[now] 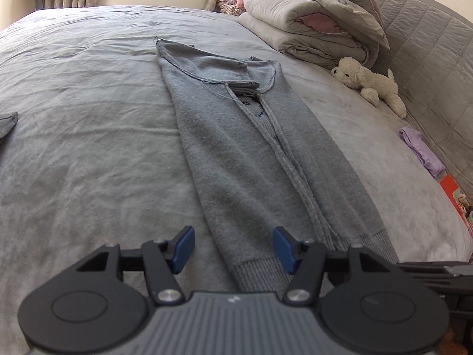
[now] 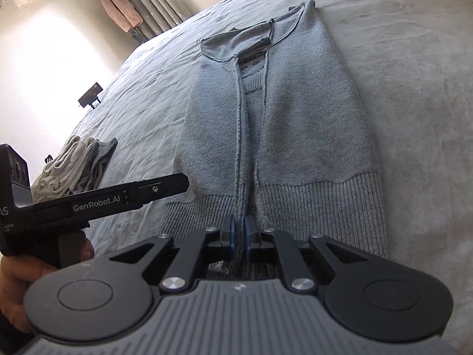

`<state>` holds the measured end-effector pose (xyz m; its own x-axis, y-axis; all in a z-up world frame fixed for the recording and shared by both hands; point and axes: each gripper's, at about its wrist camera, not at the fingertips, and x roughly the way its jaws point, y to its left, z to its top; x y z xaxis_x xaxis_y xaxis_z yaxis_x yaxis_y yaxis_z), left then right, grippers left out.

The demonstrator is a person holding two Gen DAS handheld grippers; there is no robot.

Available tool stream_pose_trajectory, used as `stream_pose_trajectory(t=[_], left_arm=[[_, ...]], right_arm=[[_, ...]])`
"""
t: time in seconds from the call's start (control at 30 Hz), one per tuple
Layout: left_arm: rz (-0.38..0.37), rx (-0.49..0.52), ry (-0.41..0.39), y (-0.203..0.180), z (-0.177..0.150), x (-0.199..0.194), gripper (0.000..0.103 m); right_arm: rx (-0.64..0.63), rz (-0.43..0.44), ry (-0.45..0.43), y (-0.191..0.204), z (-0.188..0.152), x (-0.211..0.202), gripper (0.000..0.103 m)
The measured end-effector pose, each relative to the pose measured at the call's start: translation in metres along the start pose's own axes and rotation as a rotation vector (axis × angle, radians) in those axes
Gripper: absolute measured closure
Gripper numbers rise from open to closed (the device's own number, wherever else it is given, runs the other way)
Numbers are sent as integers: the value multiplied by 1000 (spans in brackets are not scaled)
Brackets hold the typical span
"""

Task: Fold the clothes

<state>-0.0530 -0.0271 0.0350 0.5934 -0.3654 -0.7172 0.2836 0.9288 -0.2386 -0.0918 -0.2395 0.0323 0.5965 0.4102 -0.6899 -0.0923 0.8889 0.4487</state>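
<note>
While right claw (image 2: 239,233) pinches sweater (image 2: 275,118) hem, left claw (image 1: 233,247) ("GenRobot.AI") gapes.

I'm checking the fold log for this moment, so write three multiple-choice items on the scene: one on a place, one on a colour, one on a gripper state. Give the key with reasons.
1. Where does the white plush dog lie?
A. on the sweater
B. on the bed by the stacked quilts
C. on the floor

2. What colour are the left gripper's pads?
A. red
B. green
C. blue

3. How does the right gripper stand?
A. jaws shut on the sweater's ribbed hem
B. jaws wide open above the bed
C. jaws shut on the plush dog

Key:
1 B, since it rests on the bed just below the folded quilts, apart from the sweater.
2 C, since both pads of the open left gripper show blue.
3 A, since the pads meet with hem fabric pinched between them.
</note>
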Motion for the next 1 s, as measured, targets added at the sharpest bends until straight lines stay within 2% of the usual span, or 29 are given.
stream_pose_trajectory(t=[0.1, 0.17, 0.23, 0.33, 0.43, 0.57, 0.63, 0.73, 0.77, 0.83, 0.87, 0.93, 0.97, 1.0], left_arm=[[23, 64, -4, -12, -8, 3, 48], [32, 97, -16, -18, -11, 4, 61], [26, 100, -22, -19, -12, 4, 81], [34, 101, -26, -19, -12, 4, 94], [25, 73, -20, -14, -10, -1, 96], [-17, -8, -27, 1, -5, -19, 97], [-18, -17, -35, 5, -6, -25, 98], [-5, -7, -26, 7, -10, -25, 98], [-2, 2, -22, 7, -12, -24, 98], [-24, -9, -5, 9, -13, -20, 97], [-28, -25, 4, 12, -12, -20, 96], [-37, -55, 7, 17, -11, -21, 95], [-41, -69, 9, 19, -10, -22, 95], [-40, -71, 7, 20, -10, -22, 95]], right_arm=[[-14, -4, -12, -1, 0, -4, 92], [-24, 8, -13, -1, 0, -6, 91], [-54, 9, -8, 0, -1, -6, 91], [-79, 1, 12, 0, -1, 0, 91], [-97, 12, 7, 3, -1, 0, 91], [9, 141, -6, -7, 3, -9, 97], [36, 148, -1, -10, 4, -10, 97], [-6, 64, 15, -6, 2, -6, 98], [-7, 70, 12, -6, 2, -6, 97], [-3, 98, 1, -5, 2, -7, 88], [-22, 108, -12, -2, 2, -9, 87], [-63, 123, -33, 5, 1, -14, 69], [-80, 127, -39, 8, 0, -15, 53], [-92, 132, -33, 10, -1, -14, 52]])
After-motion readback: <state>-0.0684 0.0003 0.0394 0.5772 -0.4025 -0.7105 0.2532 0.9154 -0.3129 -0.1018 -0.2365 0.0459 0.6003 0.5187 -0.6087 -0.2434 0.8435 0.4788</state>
